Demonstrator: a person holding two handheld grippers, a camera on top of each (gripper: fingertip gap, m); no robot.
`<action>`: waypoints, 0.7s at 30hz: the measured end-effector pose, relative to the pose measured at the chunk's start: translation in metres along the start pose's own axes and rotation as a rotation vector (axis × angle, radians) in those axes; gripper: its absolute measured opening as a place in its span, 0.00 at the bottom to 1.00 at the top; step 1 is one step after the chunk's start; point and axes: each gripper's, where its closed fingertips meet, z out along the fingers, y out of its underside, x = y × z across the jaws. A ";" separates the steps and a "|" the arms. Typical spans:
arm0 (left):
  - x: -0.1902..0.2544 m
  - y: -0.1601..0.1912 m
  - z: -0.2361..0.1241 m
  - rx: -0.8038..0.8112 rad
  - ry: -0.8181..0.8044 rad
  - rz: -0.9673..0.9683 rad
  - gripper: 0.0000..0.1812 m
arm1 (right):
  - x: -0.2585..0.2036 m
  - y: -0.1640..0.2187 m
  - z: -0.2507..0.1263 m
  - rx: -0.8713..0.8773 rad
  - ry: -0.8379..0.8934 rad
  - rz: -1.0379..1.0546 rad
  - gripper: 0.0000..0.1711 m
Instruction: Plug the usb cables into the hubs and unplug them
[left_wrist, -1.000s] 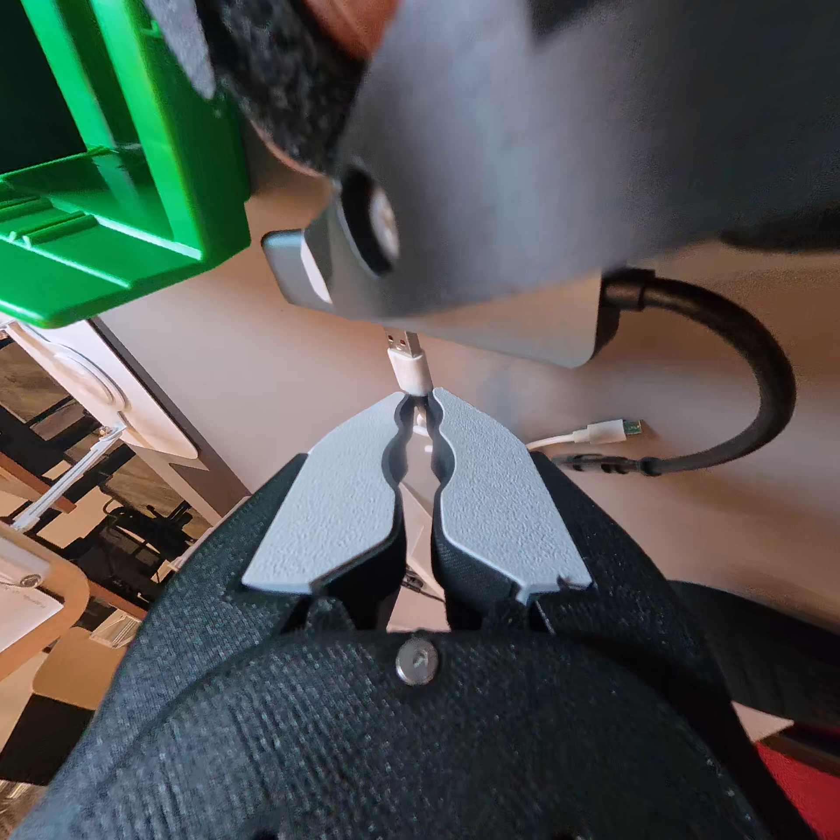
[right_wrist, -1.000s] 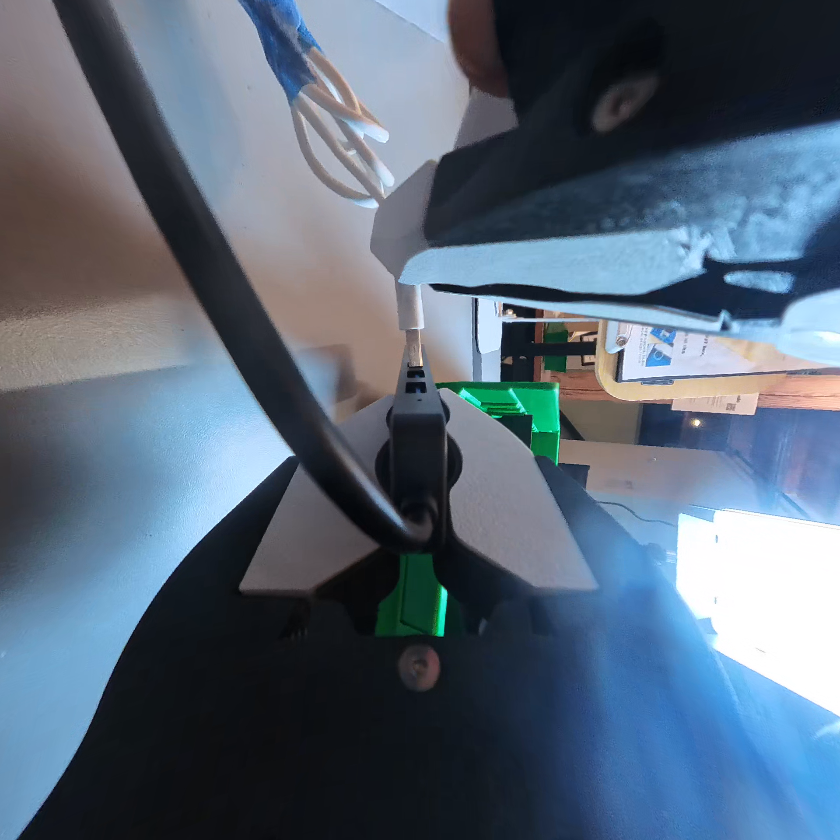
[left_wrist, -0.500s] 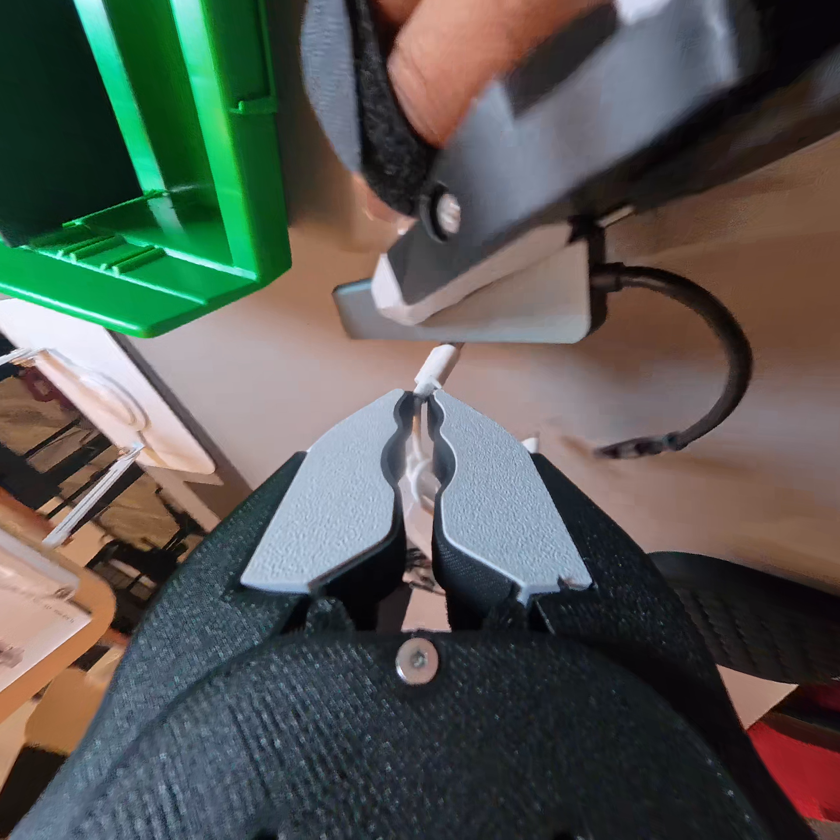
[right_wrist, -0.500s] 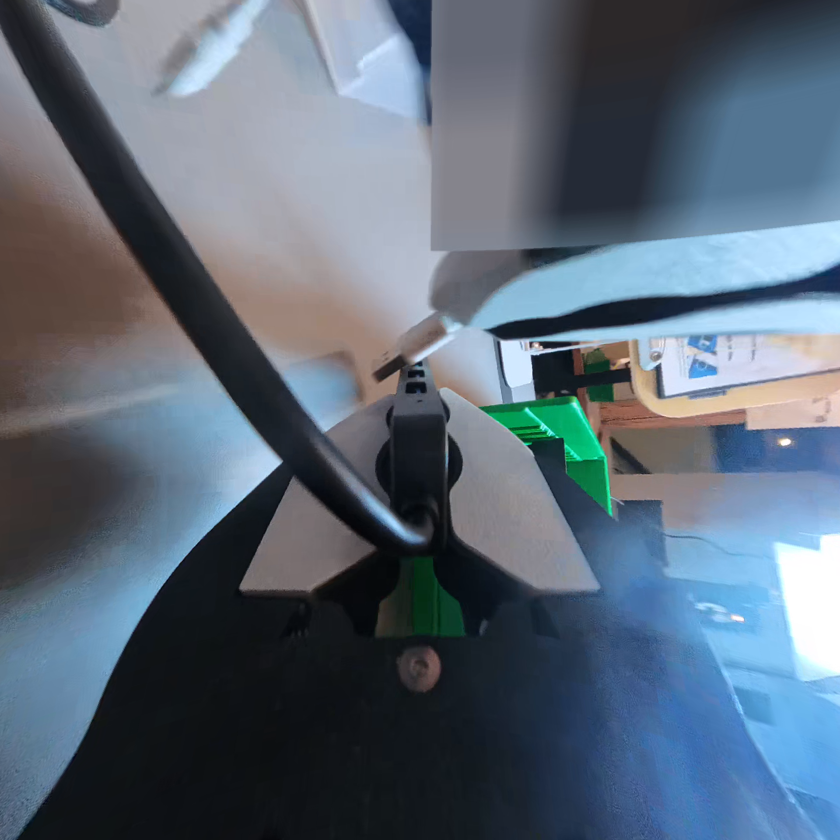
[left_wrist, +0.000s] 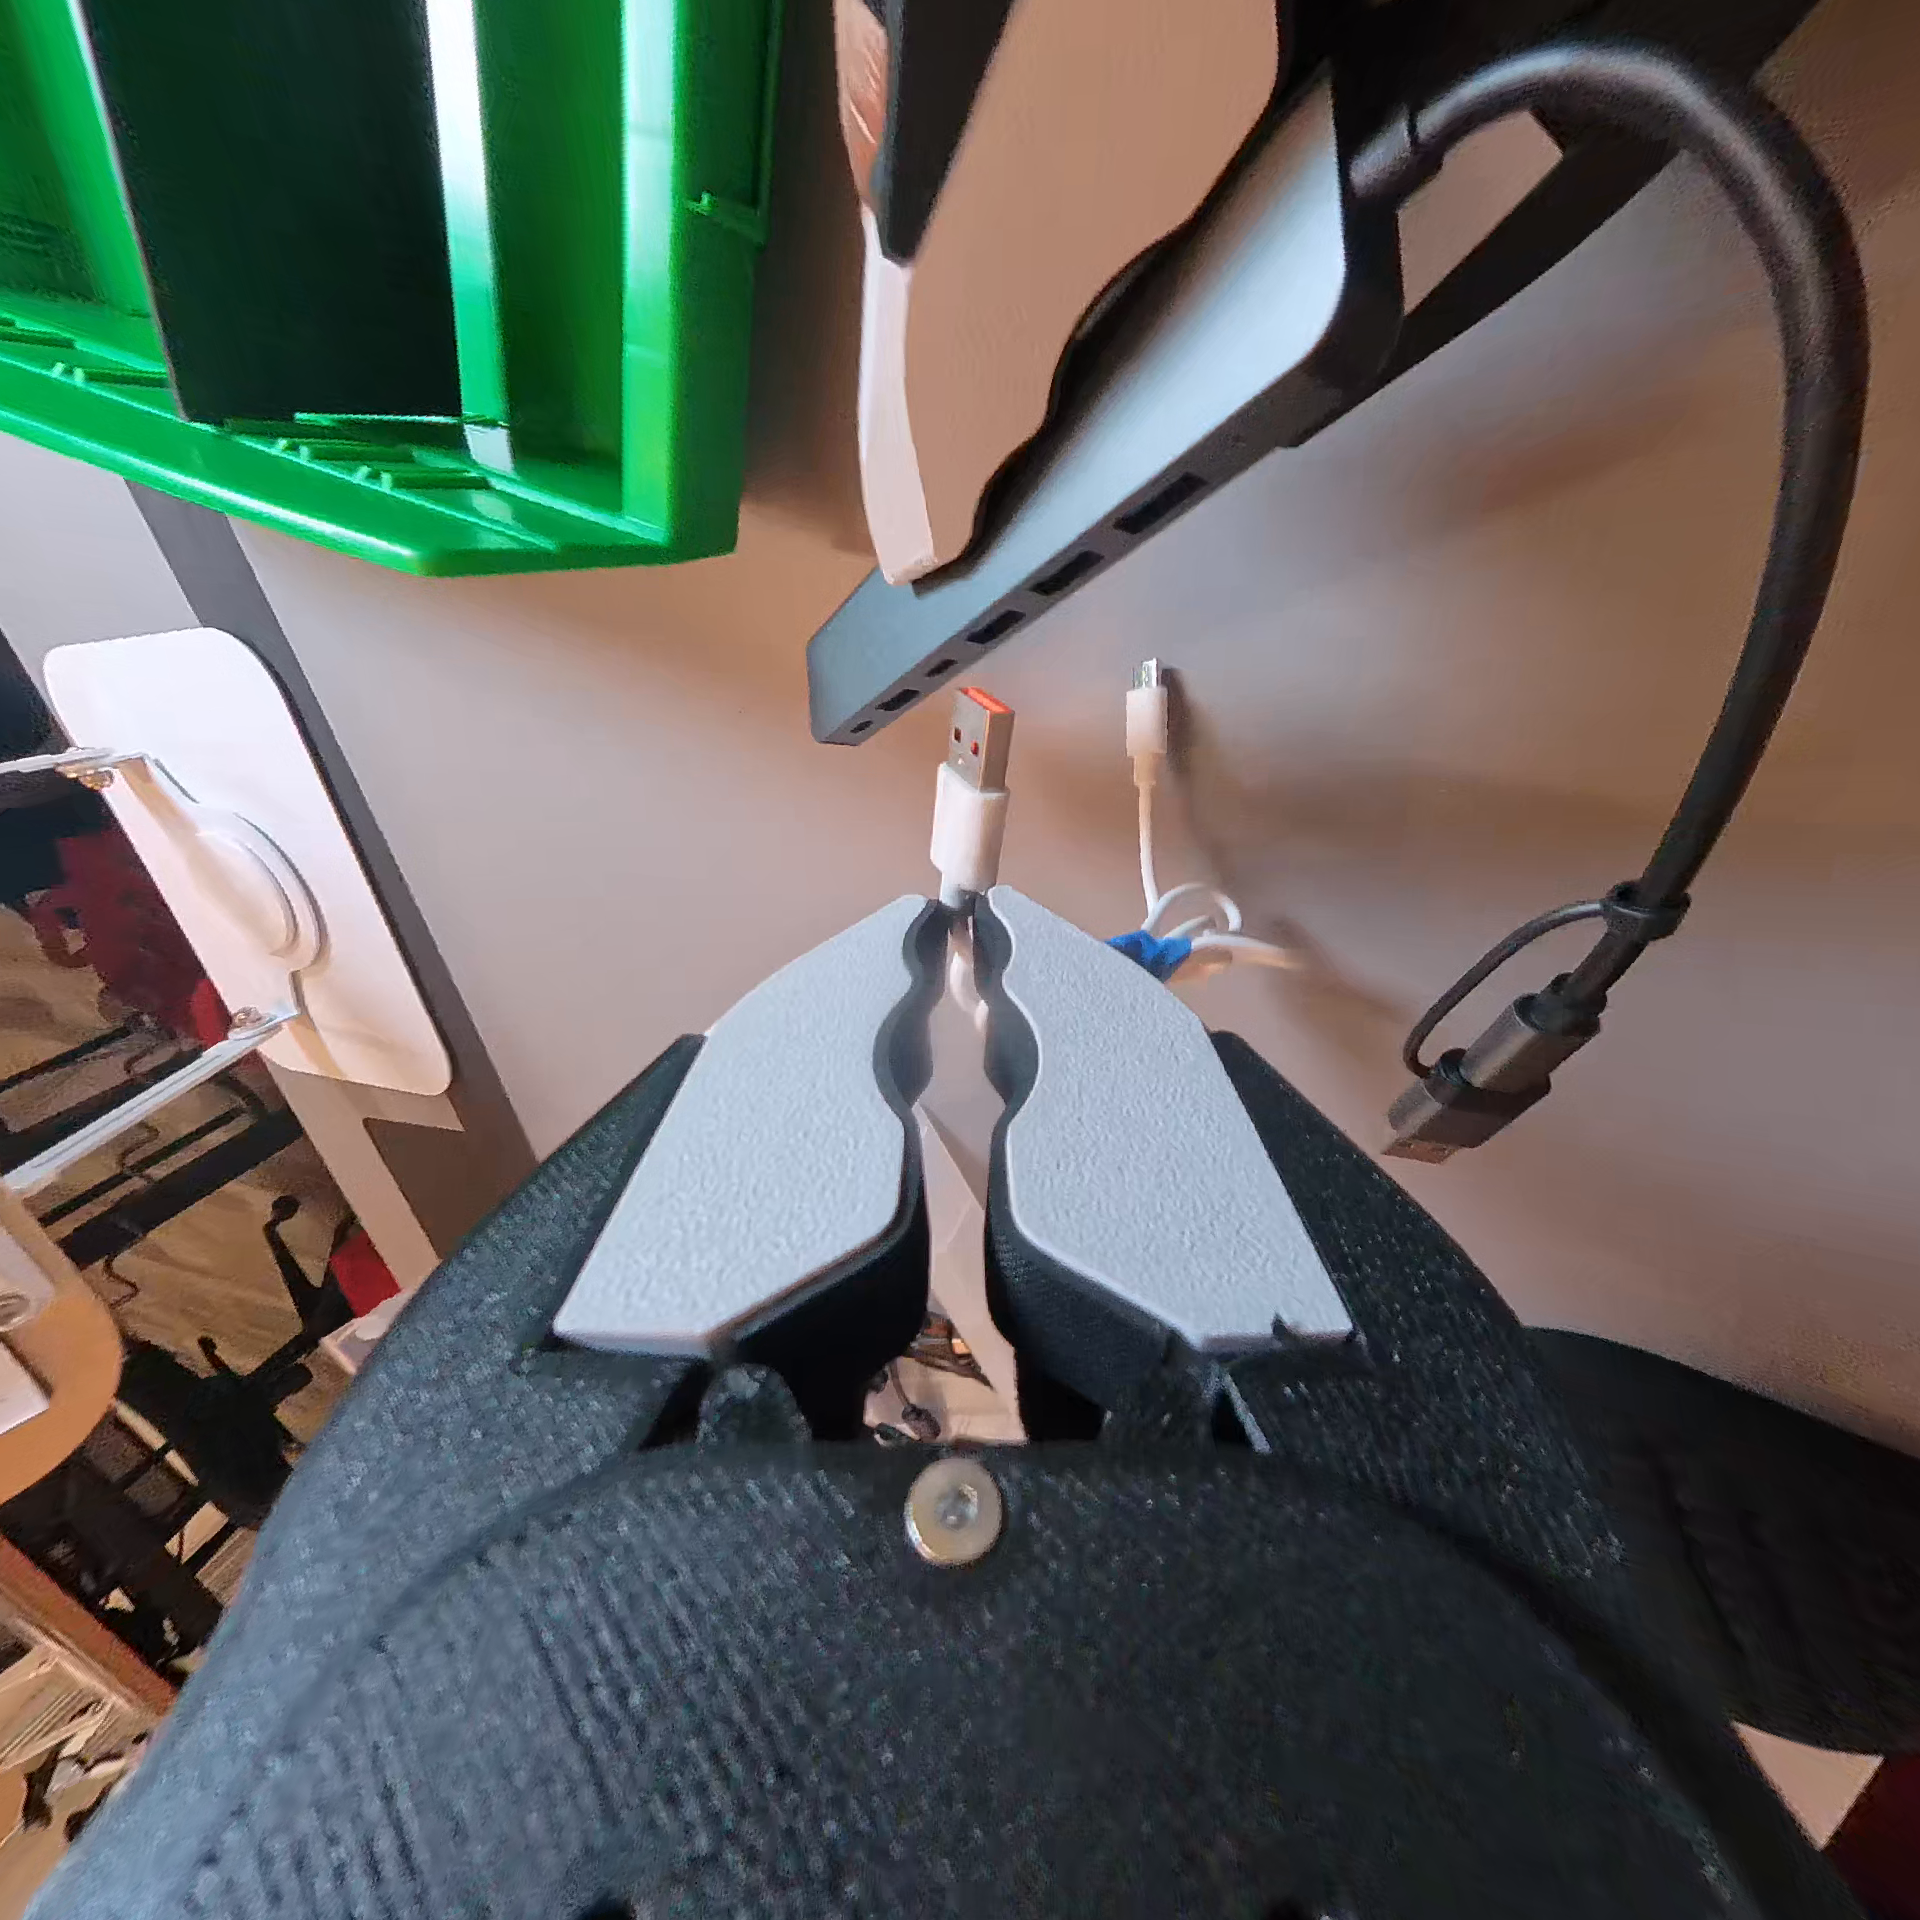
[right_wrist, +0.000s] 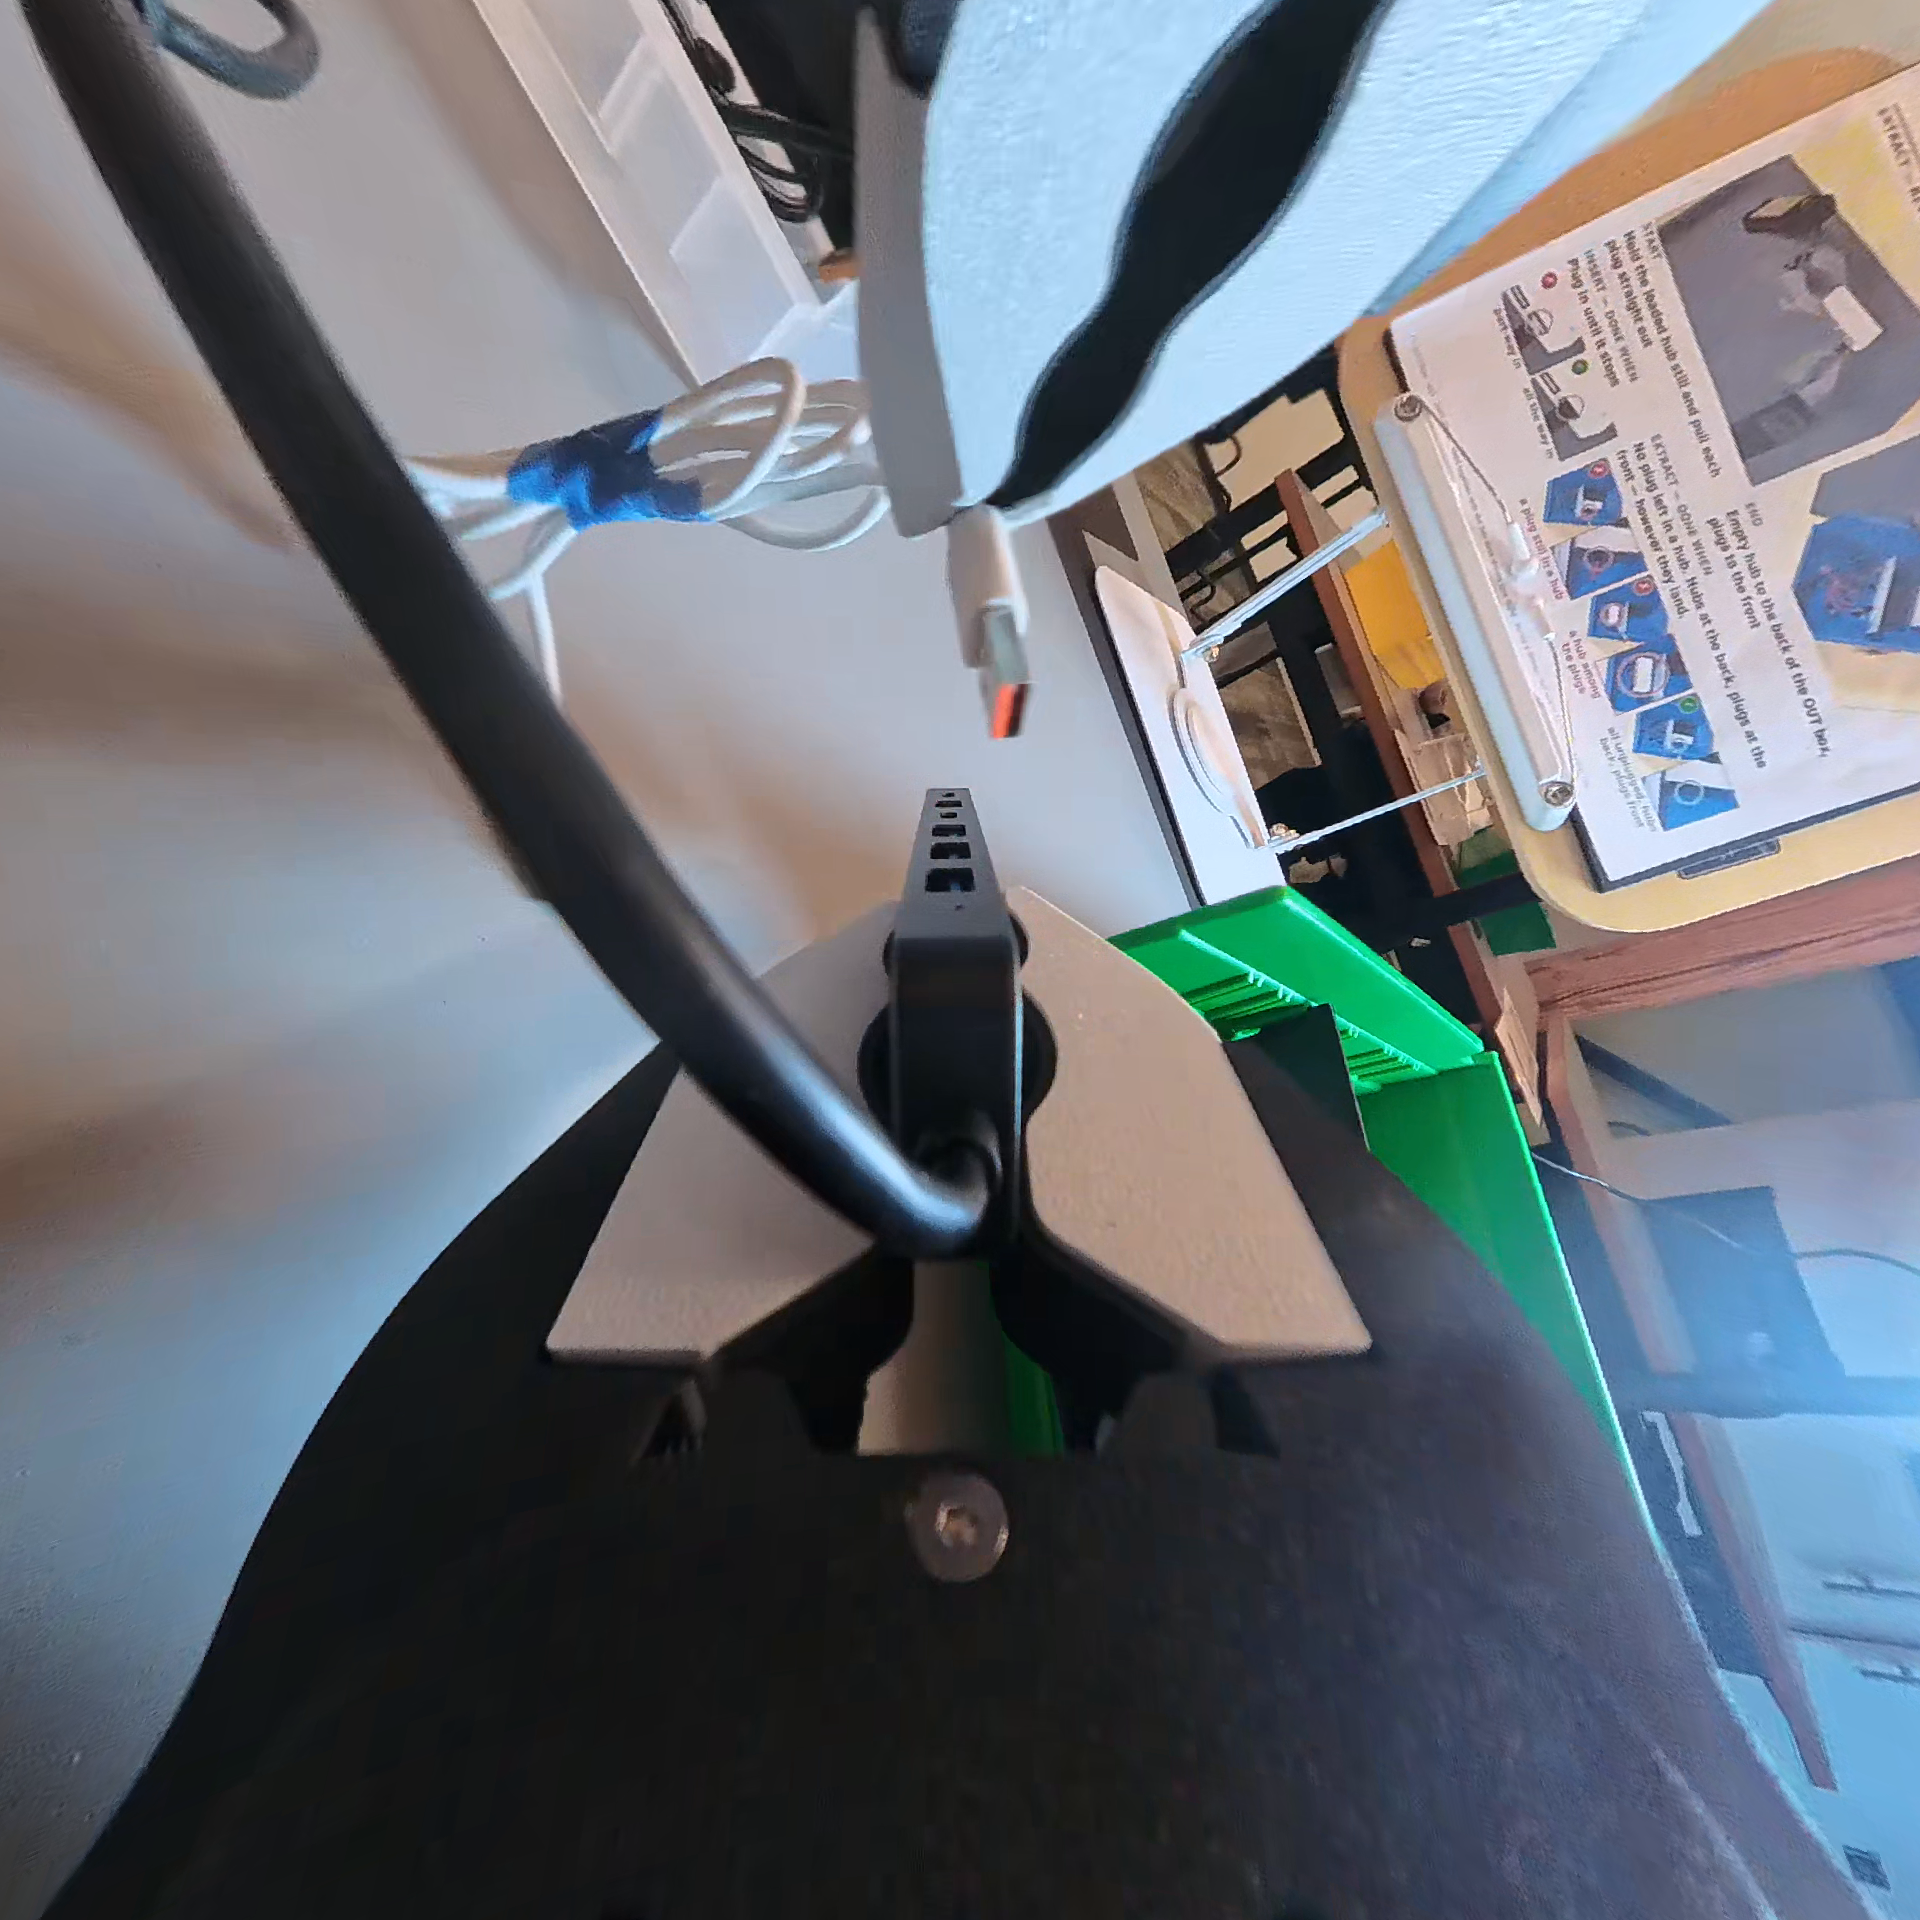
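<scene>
My left gripper (left_wrist: 961, 904) is shut on a white USB cable just behind its plug (left_wrist: 975, 790), whose metal tip has an orange insert and points up, free of any port. My right gripper (right_wrist: 951, 935) is shut on a dark grey hub (right_wrist: 951, 935); in the left wrist view the hub (left_wrist: 1164, 416) hangs just above the plug, its row of ports facing it. The hub's thick black cable (left_wrist: 1766, 520) loops down to a loose connector (left_wrist: 1475, 1081). In the right wrist view the plug (right_wrist: 997, 623) sits a short way off the hub's end.
A green plastic bin (left_wrist: 416, 312) lies at upper left on the tan table (left_wrist: 623, 790). The white cable's coil, bound with blue tape (right_wrist: 603, 478), lies on the table, its small far plug (left_wrist: 1143, 717) beside it. An instruction sheet (right_wrist: 1662, 520) stands beyond the table edge. My hands' fingertips stand some 6 cm from each other.
The plug was at the hub's port one second ago. It has since come out, and plug and hub have moved apart, the hub turning so its port row faces the left camera.
</scene>
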 end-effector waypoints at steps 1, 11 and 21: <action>0.002 0.001 0.002 0.014 0.001 0.001 0.03 | 0.001 -0.001 -0.001 -0.001 0.004 0.001 0.06; 0.006 0.003 0.016 0.101 -0.011 -0.031 0.03 | 0.001 -0.002 -0.002 -0.029 0.036 -0.057 0.07; 0.002 -0.002 0.023 0.059 -0.040 -0.035 0.03 | 0.001 0.002 0.000 -0.050 0.033 -0.047 0.06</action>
